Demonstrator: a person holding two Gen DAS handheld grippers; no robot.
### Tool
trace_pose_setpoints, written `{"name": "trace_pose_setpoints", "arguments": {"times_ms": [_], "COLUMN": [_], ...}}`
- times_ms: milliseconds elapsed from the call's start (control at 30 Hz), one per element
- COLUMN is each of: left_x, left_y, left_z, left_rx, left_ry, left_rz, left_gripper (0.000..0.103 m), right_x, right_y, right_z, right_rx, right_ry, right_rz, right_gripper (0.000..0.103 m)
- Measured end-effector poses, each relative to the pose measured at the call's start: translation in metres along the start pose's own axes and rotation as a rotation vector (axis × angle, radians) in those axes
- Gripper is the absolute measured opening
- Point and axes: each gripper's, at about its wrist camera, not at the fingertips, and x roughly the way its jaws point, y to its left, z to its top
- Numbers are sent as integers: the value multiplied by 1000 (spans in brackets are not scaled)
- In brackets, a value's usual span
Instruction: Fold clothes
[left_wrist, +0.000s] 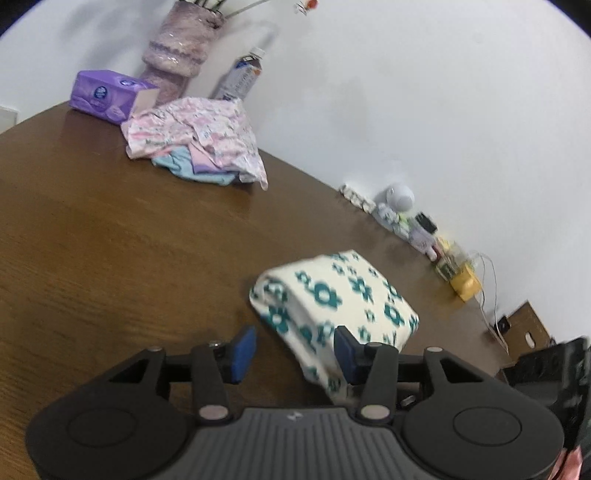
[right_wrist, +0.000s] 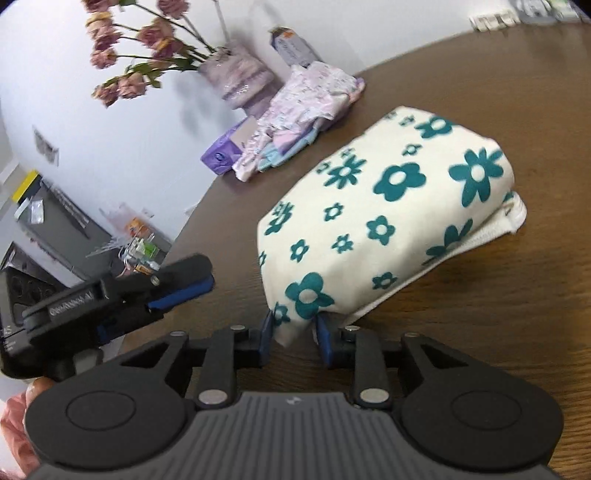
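Observation:
A folded white cloth with teal flowers (left_wrist: 343, 295) (right_wrist: 388, 206) lies on the brown wooden table (left_wrist: 110, 240) (right_wrist: 509, 325). My right gripper (right_wrist: 293, 323) is shut on its near corner, with a blue pad on each side of the fabric. My left gripper (left_wrist: 294, 334) is open. The cloth's lower edge hangs between its jaws beside the right blue pad (left_wrist: 345, 354), and the left pad stands well clear of it. In the right wrist view the left gripper (right_wrist: 181, 290) shows from the side, just left of the cloth.
A loose pile of pink, blue and patterned clothes (left_wrist: 199, 144) (right_wrist: 303, 107) lies at the table's far side beside a purple tissue pack (left_wrist: 107, 96), a mauve vase (left_wrist: 177, 51) and a bottle (left_wrist: 240, 77). Small items (left_wrist: 406, 218) line the wall edge.

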Motion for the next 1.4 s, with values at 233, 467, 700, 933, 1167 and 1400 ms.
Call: {"name": "trace_pose_setpoints", "arguments": {"times_ms": [233, 467, 700, 933, 1167, 1400], "left_x": [25, 40, 43, 37, 31, 31], "left_y": [-27, -53, -43, -8, 17, 23], "left_z": [-10, -26, -19, 7, 28, 48], "left_rx": [90, 235, 286, 227, 183, 187], "left_ry": [86, 83, 77, 1, -39, -35], "left_rz": [-79, -26, -12, 109, 133, 40], "left_gripper": [48, 17, 14, 14, 17, 51], "right_x": [-59, -47, -31, -26, -6, -29], "right_y": [-37, -67, -92, -67, -11, -25], "right_z": [20, 55, 64, 37, 15, 22], "right_rx": [-107, -231, -112, -77, -133, -19], "right_ry": [-178, -171, -109, -49, -42, -133], "right_rz": [-205, -123, 16, 105, 68, -17], "right_gripper": [42, 44, 33, 25, 27, 49]}}
